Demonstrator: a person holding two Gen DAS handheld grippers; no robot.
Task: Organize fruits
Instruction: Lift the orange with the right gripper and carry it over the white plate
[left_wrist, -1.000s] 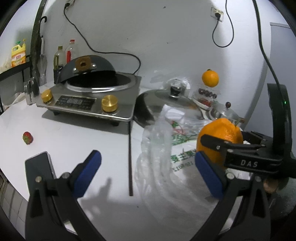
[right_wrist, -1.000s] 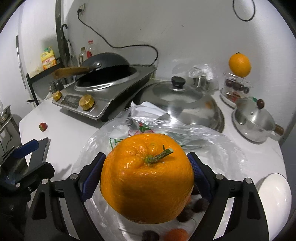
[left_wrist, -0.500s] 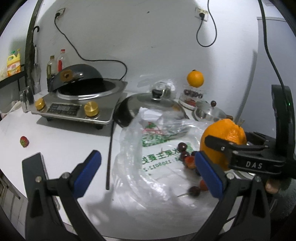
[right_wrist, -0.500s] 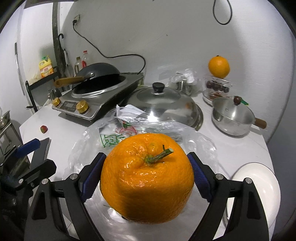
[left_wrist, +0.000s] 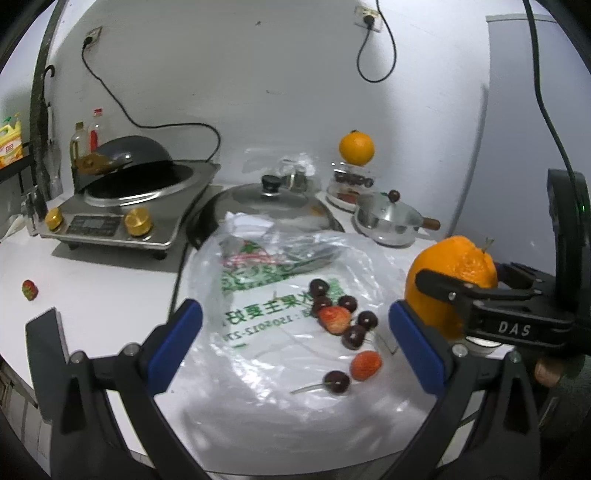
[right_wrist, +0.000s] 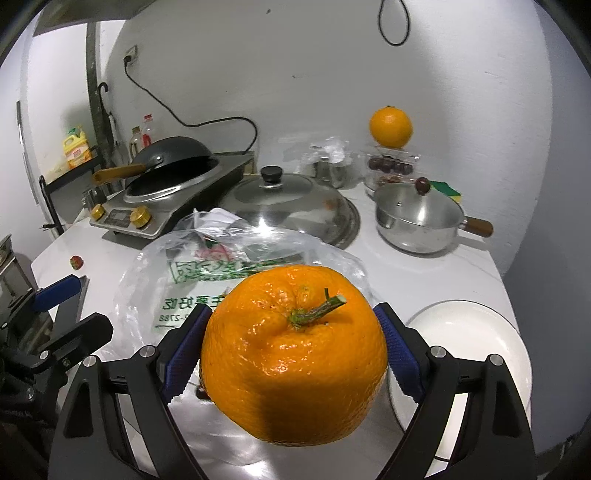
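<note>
My right gripper is shut on a large orange with a green stem and holds it above the counter, over the edge of a clear plastic bag. In the left wrist view the same orange hangs at the right in the right gripper. My left gripper is open and empty above the bag. On the bag lie several dark cherries and two strawberries. A lone strawberry lies far left. A white plate sits at the right.
An induction cooker with a black wok stands back left. A big pan with a glass lid sits mid back, and a small steel pot to its right. A second orange rests on a clear fruit container. Bottles stand at the far left.
Both grippers have pulled back and risen, so more of the bag and the cherries and strawberries show. The right gripper still holds the orange, now nearer the white plate.
</note>
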